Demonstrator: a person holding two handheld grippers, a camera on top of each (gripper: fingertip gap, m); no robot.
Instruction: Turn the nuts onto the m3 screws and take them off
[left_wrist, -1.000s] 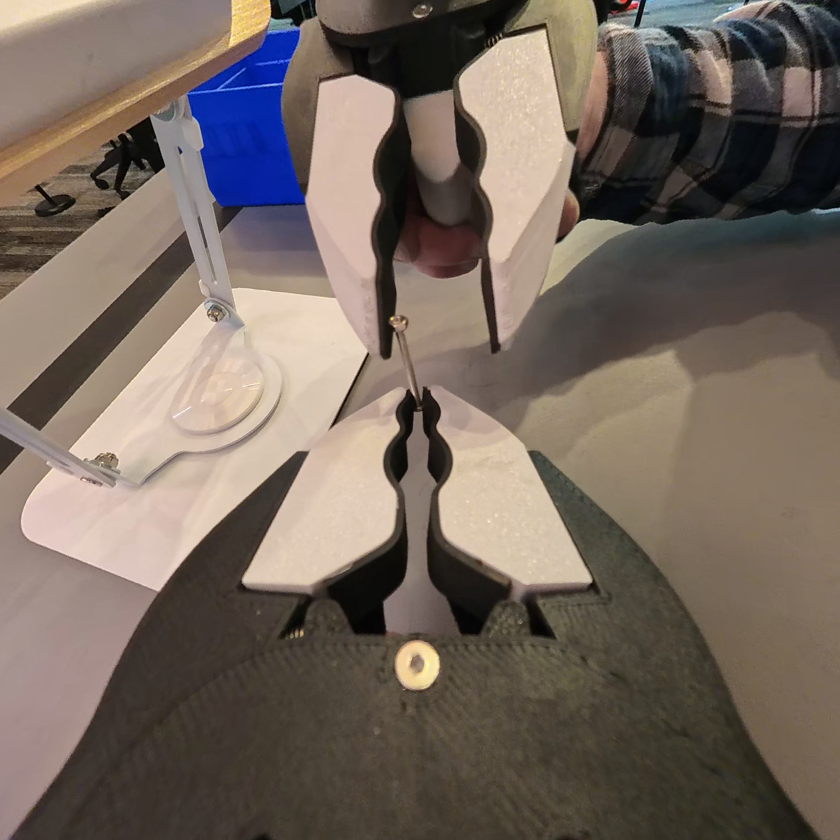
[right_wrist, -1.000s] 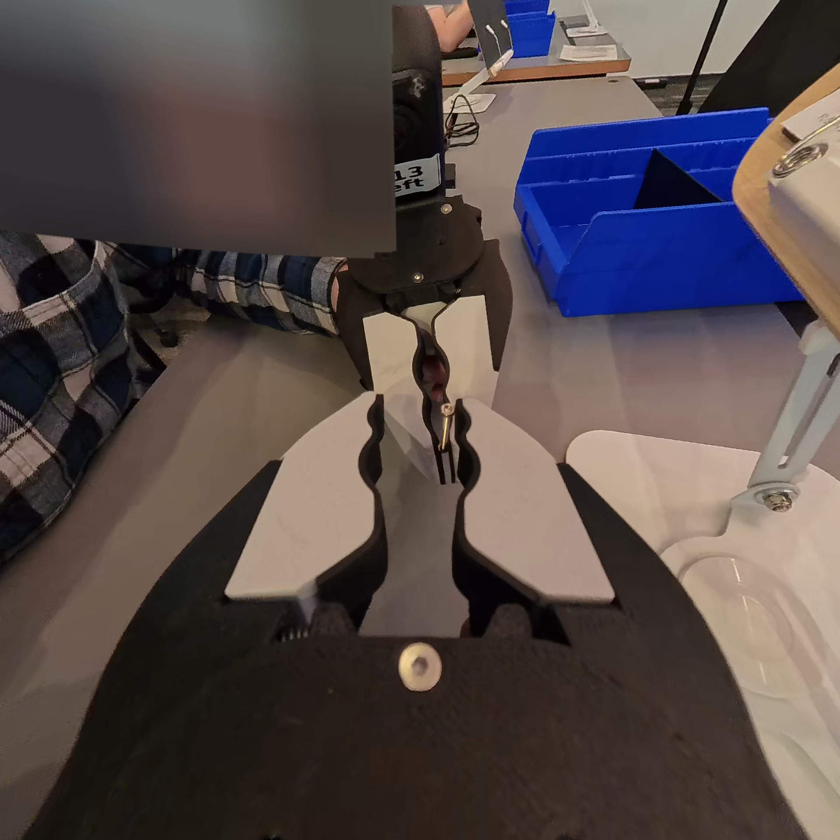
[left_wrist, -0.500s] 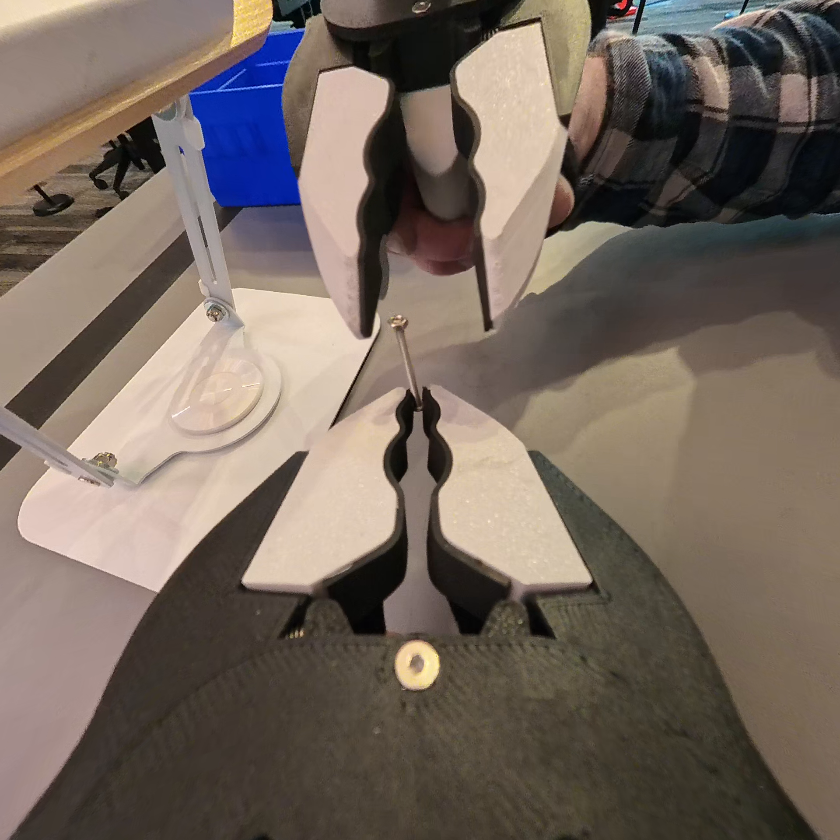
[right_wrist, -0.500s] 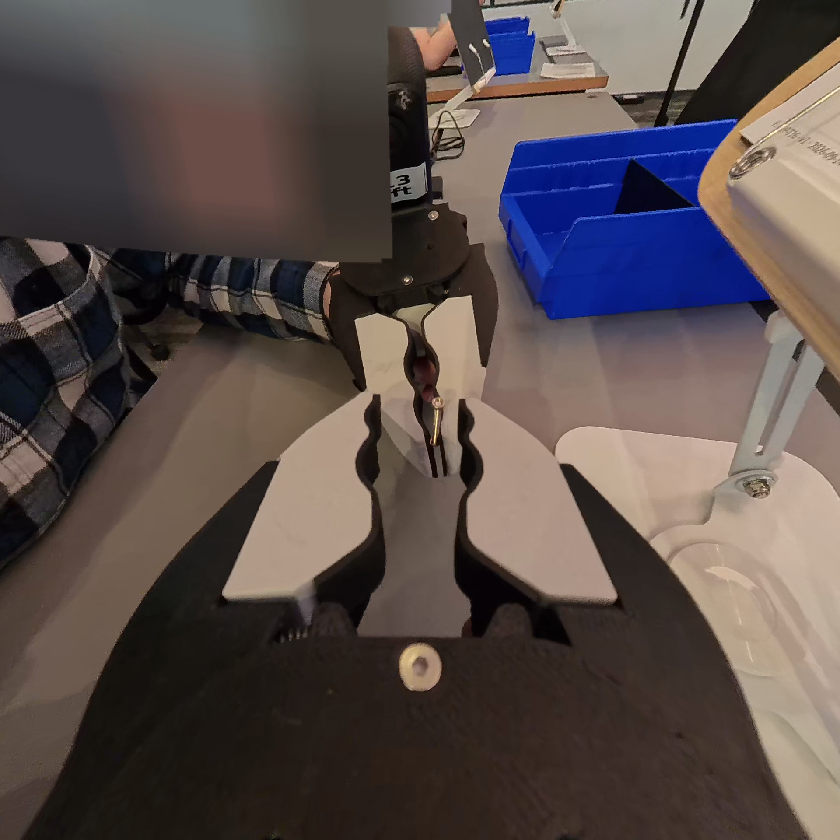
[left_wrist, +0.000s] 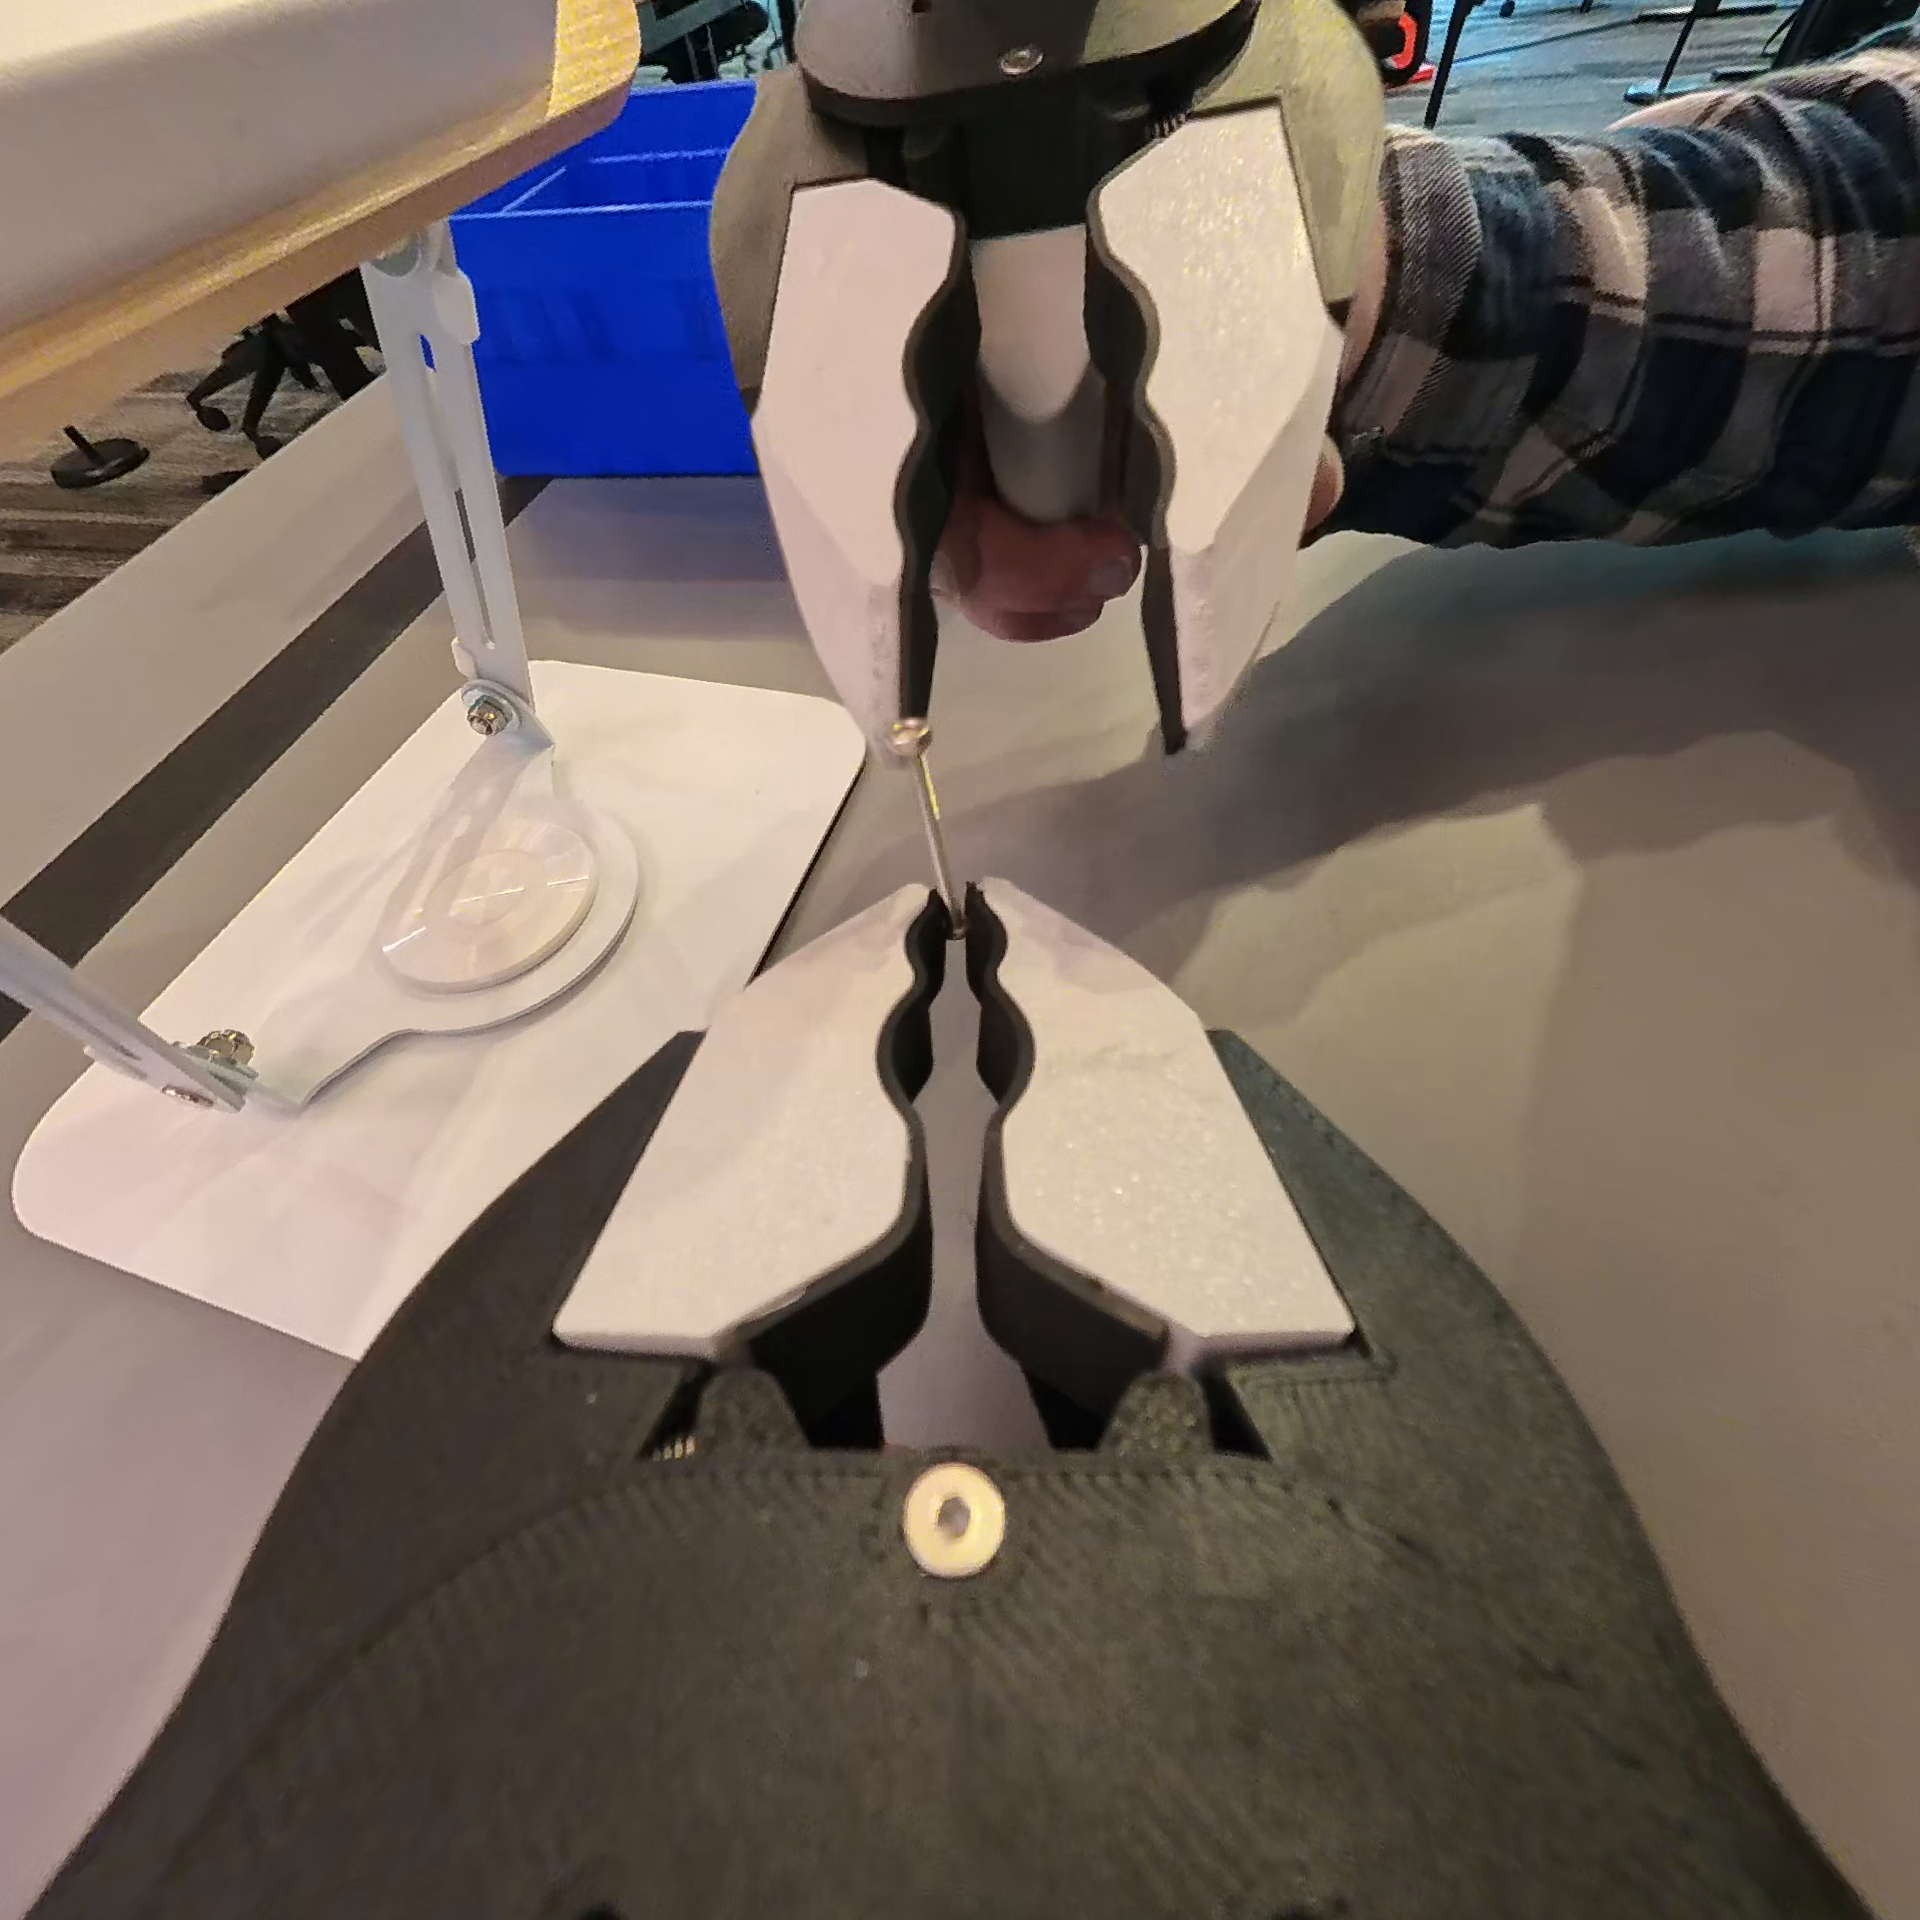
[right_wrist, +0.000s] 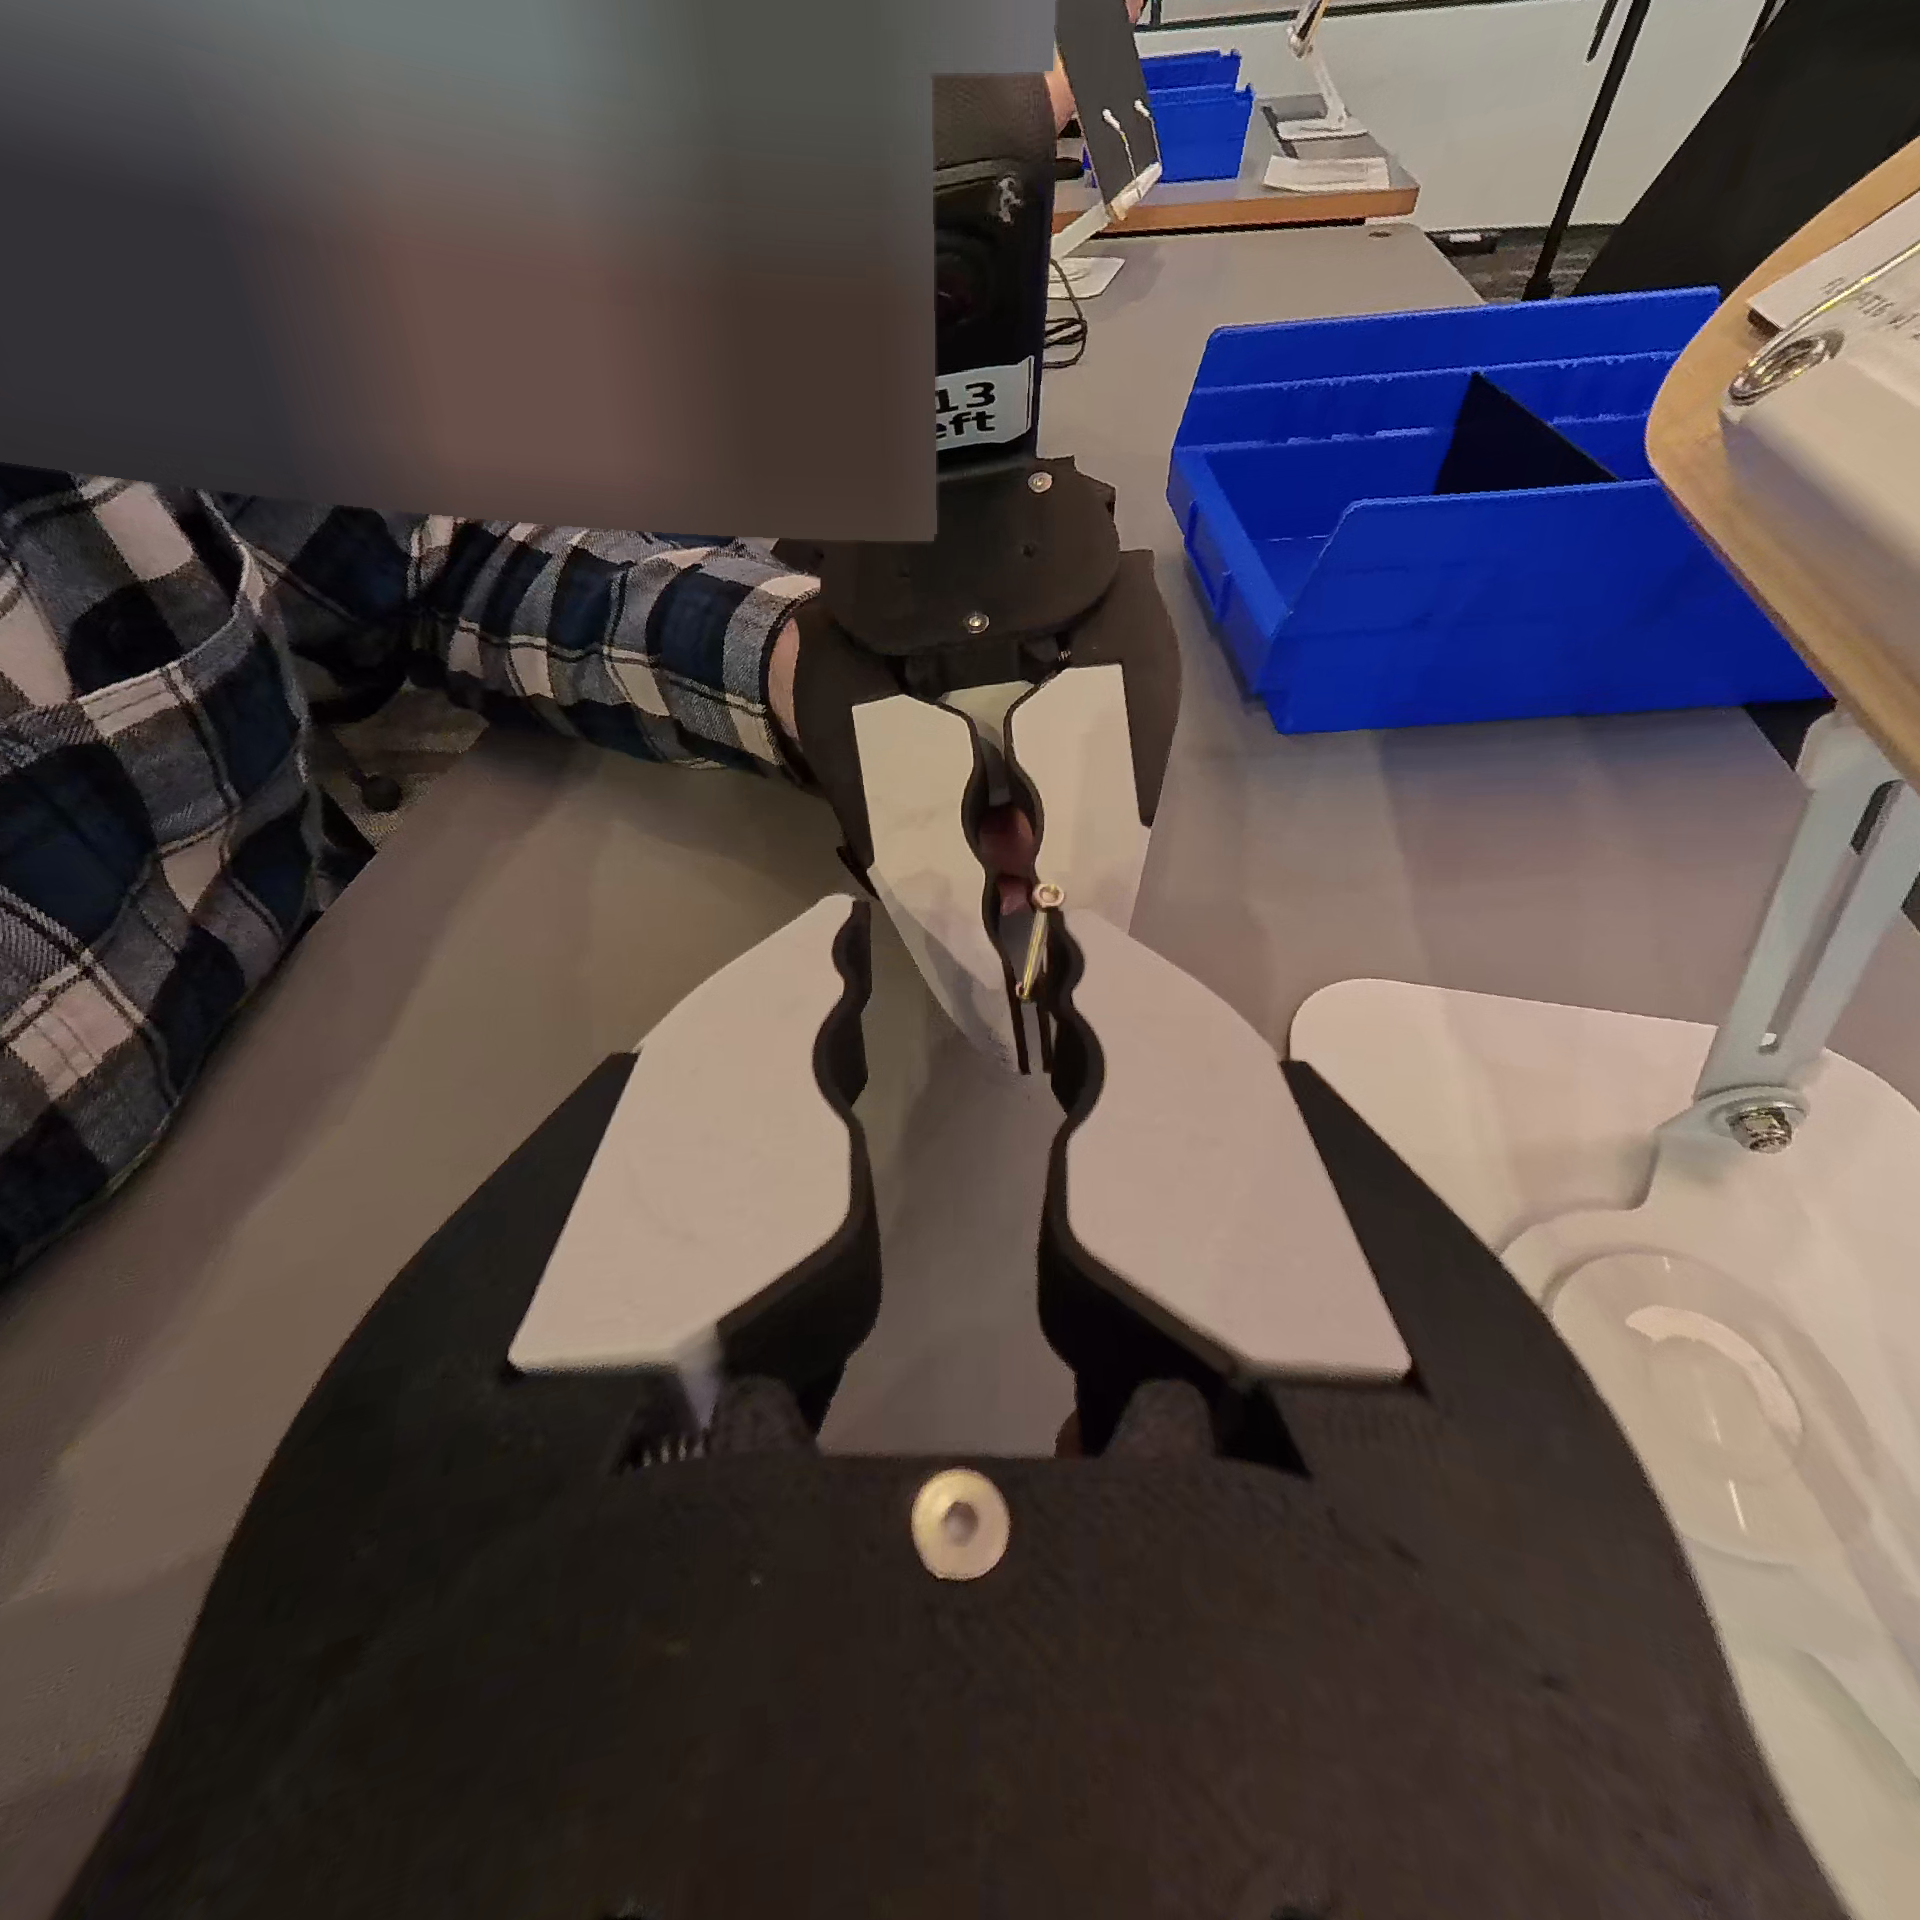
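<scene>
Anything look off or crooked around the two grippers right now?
One thing: the screw in the shut left gripper is pinched only at its very tip and leans sideways, head beside one finger of the open right gripper. Nothing spilled or damaged.

Office-type workroom or lab. Long grey worktop (right_wrist: 1455, 852) carrying a blue plastic parts bin (right_wrist: 1455, 540); white-based stand with a wooden board (left_wrist: 312, 177) on it; further worktop (right_wrist: 1247, 213) behind with more blue bins; carpet floor (left_wrist: 62, 520), chair castors (left_wrist: 239, 384).
</scene>
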